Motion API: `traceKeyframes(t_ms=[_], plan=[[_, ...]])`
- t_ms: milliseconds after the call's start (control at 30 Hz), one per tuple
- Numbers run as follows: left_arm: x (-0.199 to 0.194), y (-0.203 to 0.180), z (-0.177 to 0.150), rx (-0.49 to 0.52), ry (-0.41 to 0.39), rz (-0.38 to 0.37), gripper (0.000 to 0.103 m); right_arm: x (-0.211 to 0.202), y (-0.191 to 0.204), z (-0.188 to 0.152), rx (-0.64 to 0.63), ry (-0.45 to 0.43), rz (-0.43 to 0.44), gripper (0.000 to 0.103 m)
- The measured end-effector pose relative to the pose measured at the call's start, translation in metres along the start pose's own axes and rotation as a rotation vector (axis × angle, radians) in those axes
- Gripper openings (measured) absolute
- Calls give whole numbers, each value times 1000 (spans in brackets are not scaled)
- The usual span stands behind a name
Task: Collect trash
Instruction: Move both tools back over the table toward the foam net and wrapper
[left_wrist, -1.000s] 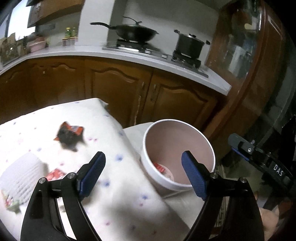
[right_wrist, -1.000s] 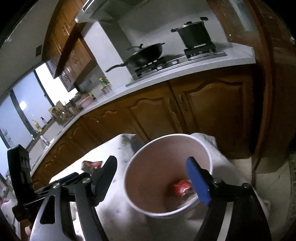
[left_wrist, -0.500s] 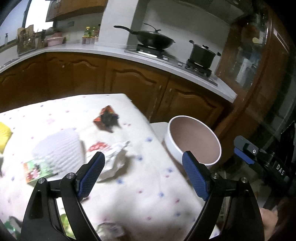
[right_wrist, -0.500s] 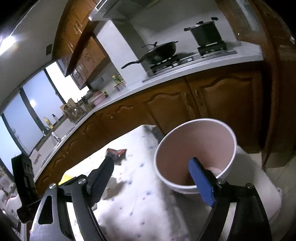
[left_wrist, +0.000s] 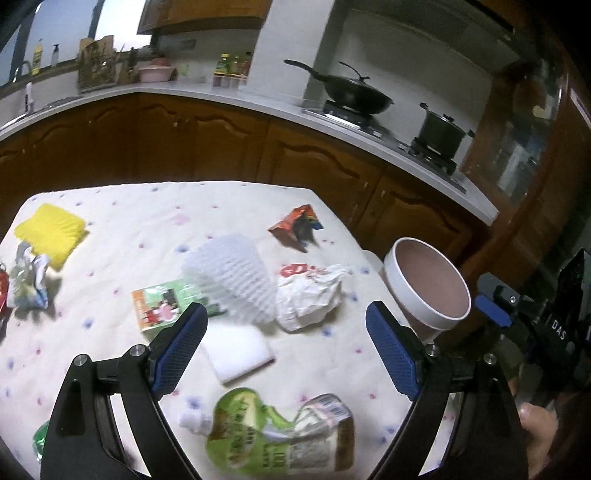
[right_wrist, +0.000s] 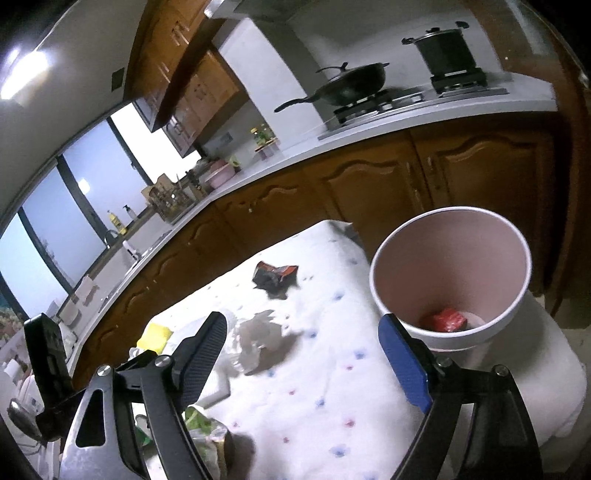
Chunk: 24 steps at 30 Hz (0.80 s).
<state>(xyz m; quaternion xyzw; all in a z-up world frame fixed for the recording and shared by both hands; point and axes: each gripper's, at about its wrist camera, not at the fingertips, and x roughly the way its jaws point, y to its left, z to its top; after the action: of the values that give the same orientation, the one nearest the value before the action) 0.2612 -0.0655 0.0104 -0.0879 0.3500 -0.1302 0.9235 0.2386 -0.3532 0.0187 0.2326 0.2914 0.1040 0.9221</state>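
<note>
Your left tool has its jaws wide apart with nothing between the pads, and they have just been opening a little further. It hangs over the surface, a white cloth with small coloured dots. Just ahead, between the fingers, lies a flat white pad. Closer to you is a green drink pouch, lying flat with its long axis across the view and its white spout toward the left finger. Beyond the pad sits a white foam fruit net lying over the corner of a green and orange carton, and touching the net's right side is a crumpled white wrapper with red print. Farther back a red and black snack wrapper lies near the cloth's far edge. At far left a yellow foam net rests with a crushed silvery wrapper beside it.

Your right tool is also spread, with nothing clamped; its jaws opened further a moment ago. Just past its right finger stands the white bin, upright, mouth up, off the cloth's right edge, with a red wrapper at its bottom
</note>
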Motion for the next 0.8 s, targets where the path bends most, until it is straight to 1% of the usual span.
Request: traceKeyframes(t_ms=[433, 667, 800], plan=[[0, 30, 5, -27, 5, 34, 90, 26, 31, -10, -38, 58, 35, 86], [14, 44, 17, -29, 38, 52, 91, 50, 43, -12, -68, 99, 43, 86], [27, 50, 28, -30, 63, 75, 91, 68, 50, -2, -93, 118, 43, 86]])
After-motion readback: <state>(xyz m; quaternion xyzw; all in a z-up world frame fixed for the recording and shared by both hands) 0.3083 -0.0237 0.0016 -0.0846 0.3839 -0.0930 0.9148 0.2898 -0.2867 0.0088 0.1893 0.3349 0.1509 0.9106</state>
